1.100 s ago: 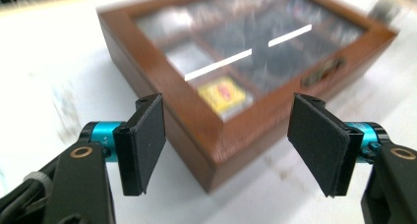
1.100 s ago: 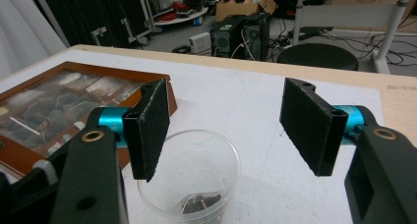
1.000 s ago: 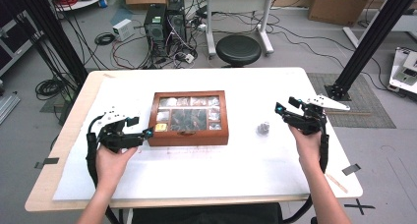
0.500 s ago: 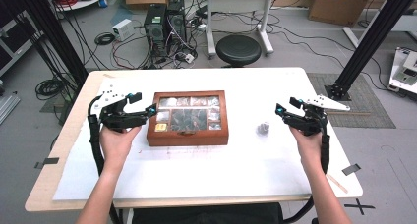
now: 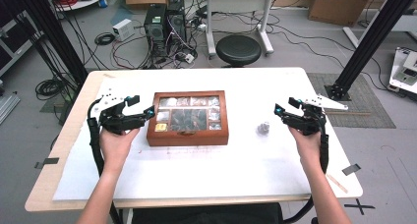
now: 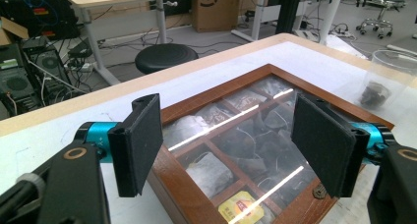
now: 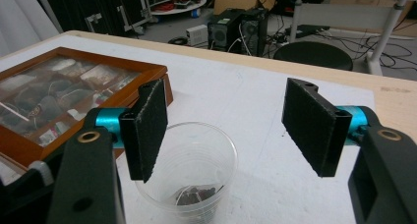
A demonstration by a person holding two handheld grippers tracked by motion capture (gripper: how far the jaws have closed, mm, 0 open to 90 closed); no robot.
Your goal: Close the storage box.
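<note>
A wooden box [image 5: 188, 117] with a glass lid lies at the table's middle, and its compartments hold tea bags. My left gripper [image 5: 140, 107] hovers open at the box's left end. In the left gripper view the box [image 6: 236, 150] lies below and between the wide jaws of this gripper [image 6: 227, 113], which touch nothing. A clear plastic cup [image 5: 264, 128] with a tea bag inside stands right of the box. My right gripper [image 5: 284, 106] is open just right of the cup. In the right gripper view the cup [image 7: 189, 170] sits low between the pads of the right gripper [image 7: 226, 103], apart from both.
A white sheet [image 5: 206, 160] covers most of the wooden table top. Behind the table, on the floor, stand a black stool [image 5: 238, 49], computer towers [image 5: 164, 22] and loose cables. A black frame post [image 5: 364, 42] rises at the far right.
My left hand has moved away from the person and a little up, bringing its open gripper to the box's left end. The right hand, the cup and the box have kept still.
</note>
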